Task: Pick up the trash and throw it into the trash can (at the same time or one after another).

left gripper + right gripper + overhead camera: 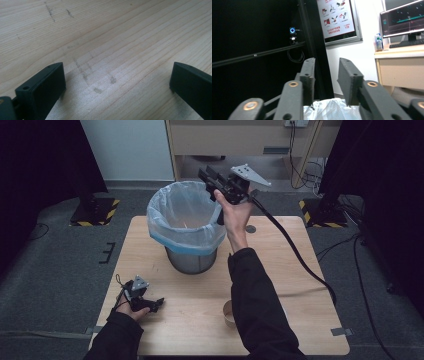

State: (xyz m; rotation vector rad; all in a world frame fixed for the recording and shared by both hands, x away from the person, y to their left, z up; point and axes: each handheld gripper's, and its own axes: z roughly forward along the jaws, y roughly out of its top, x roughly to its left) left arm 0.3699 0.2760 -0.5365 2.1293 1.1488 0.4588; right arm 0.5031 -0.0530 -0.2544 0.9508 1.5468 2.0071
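Note:
A grey bin (192,259) lined with a pale blue plastic bag (167,227) stands at the middle back of the wooden table (195,295). My right gripper (205,173) is held up over the bin's far right rim, open, with nothing between its jaws. In the right gripper view those jaws (327,62) point across the room, and the bag (329,110) lies just below them. My left gripper (158,303) rests low on the table's front left, open. Its jaws (117,72) stand wide apart over bare wood.
A small tan round object (228,315), perhaps a cup, sits near the front edge, partly hidden by the right sleeve. The right gripper's cable (295,250) trails across the table's right side. A desk with a monitor (404,20) stands beyond the table.

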